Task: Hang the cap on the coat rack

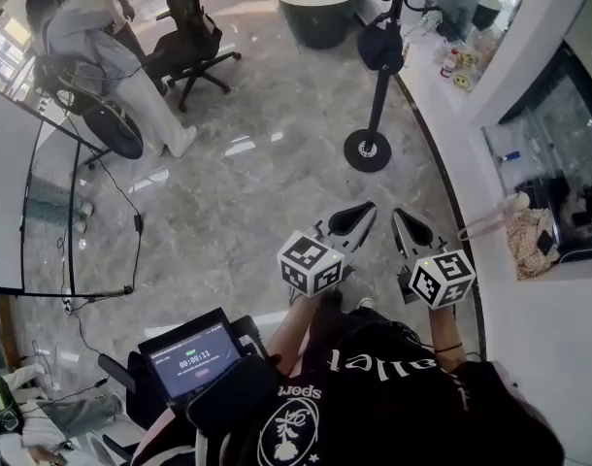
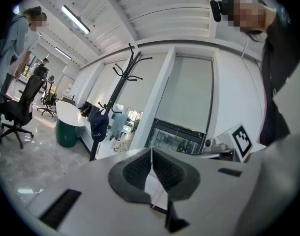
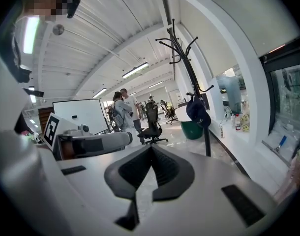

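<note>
A black coat rack [image 1: 378,95] stands on a round base on the marble floor ahead of me. A dark navy cap [image 1: 380,45] hangs on one of its lower hooks. My left gripper [image 1: 364,210] and right gripper [image 1: 401,216] are side by side, well short of the rack's base. Both are shut with nothing between their pads. In the left gripper view the rack [image 2: 115,100] and the cap [image 2: 99,127] are far off to the left of my shut left gripper [image 2: 151,151]. In the right gripper view the cap [image 3: 198,113] hangs on the rack [image 3: 189,82], right of my shut right gripper [image 3: 151,147].
A person [image 1: 112,47] stands beside a black office chair [image 1: 194,47] at the far left. A whiteboard [image 1: 15,192] with trailing cables is at left. A dark green round pedestal [image 1: 320,17] is beyond the rack. A white counter [image 1: 456,66] with bottles runs along the right. A tablet [image 1: 191,357] is at my waist.
</note>
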Available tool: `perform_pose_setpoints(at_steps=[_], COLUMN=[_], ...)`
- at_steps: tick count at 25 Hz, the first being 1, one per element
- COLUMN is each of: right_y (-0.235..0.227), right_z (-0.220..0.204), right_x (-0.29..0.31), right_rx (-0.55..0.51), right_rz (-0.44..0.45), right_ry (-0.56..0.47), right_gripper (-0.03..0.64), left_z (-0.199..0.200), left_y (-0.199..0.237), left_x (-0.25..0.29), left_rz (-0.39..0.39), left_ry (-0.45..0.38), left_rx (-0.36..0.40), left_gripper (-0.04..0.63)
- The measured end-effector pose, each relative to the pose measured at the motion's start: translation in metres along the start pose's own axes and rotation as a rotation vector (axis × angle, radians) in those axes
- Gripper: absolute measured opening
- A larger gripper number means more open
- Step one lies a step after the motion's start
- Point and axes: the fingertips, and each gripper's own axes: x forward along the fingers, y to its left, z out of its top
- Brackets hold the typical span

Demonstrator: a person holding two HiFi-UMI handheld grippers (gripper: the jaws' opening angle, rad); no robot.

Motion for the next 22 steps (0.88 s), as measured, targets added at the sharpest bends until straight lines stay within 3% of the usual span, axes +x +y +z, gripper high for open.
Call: perform_pose_setpoints(at_steps=[9, 22], right_y=[-0.003, -0.001], right_z=[-0.004, 0.002], right_x=[-0.012, 0.000], right_rx=[-0.003, -0.011], right_rz=[0.043, 0.082], right_ry=[0.003, -0.001], right_gripper=[0.015, 0.015], left_z=[-0.001, 0.007], left_y=[-0.009, -0.003], left_x=[-0.005, -0.006], left_rz=[0.060, 0.088], left_ry=[-0.010, -0.011], left_rx=[0.014, 0.040], left_gripper=[0.008, 0.006])
